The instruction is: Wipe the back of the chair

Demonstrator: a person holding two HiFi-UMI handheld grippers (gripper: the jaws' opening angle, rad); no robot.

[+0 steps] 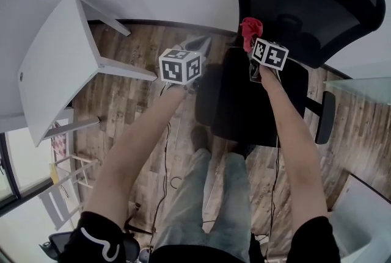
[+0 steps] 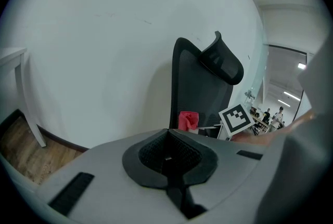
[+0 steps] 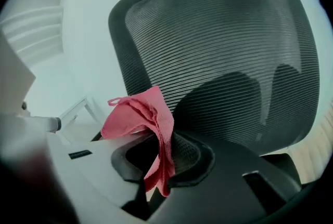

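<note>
While the left tongs (image 2: pixel 167 155) sit closed, the right tongs (image 3: pixel 162 158) clamp a red cloth (image 3: pixel 139 114) near the chair back (image 3: pixel 223 51).

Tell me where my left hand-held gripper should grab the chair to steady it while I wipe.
Probably the backrest's side rim, coming in from the side where the left hand-held gripper is. In its view that rim stands upright and thin, edge-on, so opened jaws could straddle it; the mesh gives no hold. The right hand-held gripper is shut on the red cloth.
</note>
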